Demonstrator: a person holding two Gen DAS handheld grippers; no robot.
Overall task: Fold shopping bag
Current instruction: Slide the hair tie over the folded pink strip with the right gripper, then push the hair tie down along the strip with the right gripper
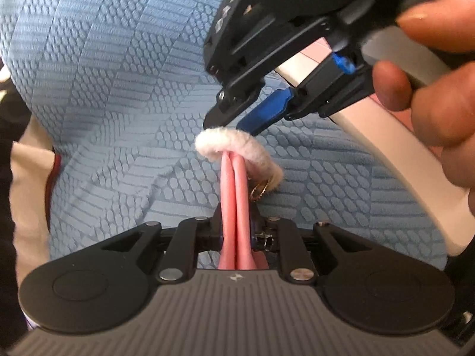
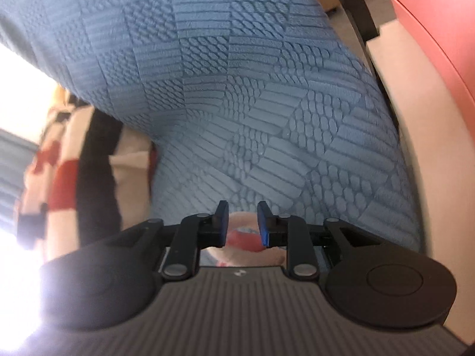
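Two pink straps (image 1: 234, 192) of the bag run up between the fingers of my left gripper (image 1: 236, 218), which is shut on them. At their top sits a fluffy off-white loop (image 1: 234, 142) with a small gold ring (image 1: 261, 191) hanging beside it. My right gripper (image 1: 228, 123), held by a hand (image 1: 439, 103), hovers just above that loop without touching it. In the right wrist view its blue pads (image 2: 262, 222) stand apart with nothing pressed between them; the fluffy loop (image 2: 240, 218) and a bit of pink show below the right gripper (image 2: 242, 207). The rest of the bag is hidden.
A blue quilted bedspread (image 1: 118, 89) (image 2: 237, 89) fills both views. A cream, red and black cloth (image 2: 59, 178) lies at its left edge. A pale curved rail (image 1: 386, 136) and a pink surface (image 2: 439, 29) border the right side.
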